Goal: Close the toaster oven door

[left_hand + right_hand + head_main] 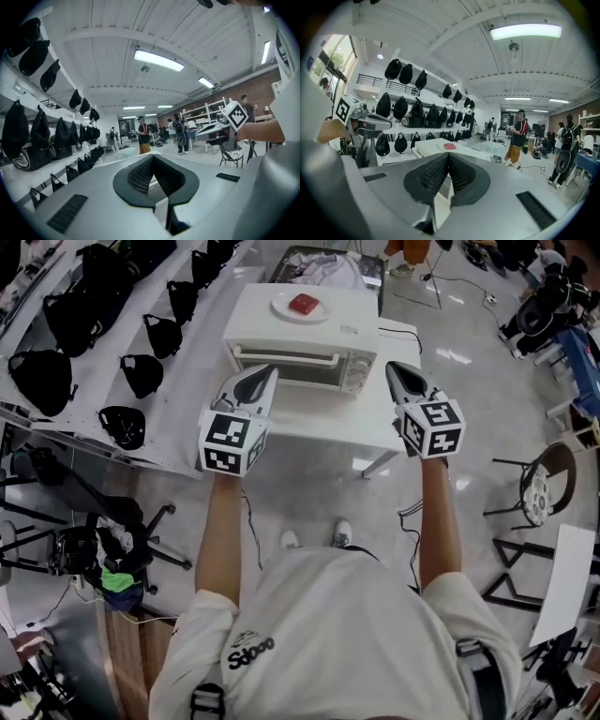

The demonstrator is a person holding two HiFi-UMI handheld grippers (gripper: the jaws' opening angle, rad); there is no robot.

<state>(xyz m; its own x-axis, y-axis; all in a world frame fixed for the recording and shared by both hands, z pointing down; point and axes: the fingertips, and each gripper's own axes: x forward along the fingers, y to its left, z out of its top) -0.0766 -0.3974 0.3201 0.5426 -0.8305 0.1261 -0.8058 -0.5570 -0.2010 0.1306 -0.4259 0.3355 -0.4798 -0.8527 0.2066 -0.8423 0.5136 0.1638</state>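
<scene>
You held left gripper [266, 372] and right gripper [394, 367] closed, empty | toaster oven [349, 322] just ahead, door [309, 369] looked shut: nothing needed gripping.

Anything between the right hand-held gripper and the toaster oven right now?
Nothing. In the head view, only a bare strip of the white table shows between the right hand-held gripper and the toaster oven.

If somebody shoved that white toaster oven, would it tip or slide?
Probably slide, not tip: the toaster oven is wide and low, flat on a smooth white table. It looks like a rigid box, likely fairly heavy. The plate with the red piece on top might shift.
</scene>
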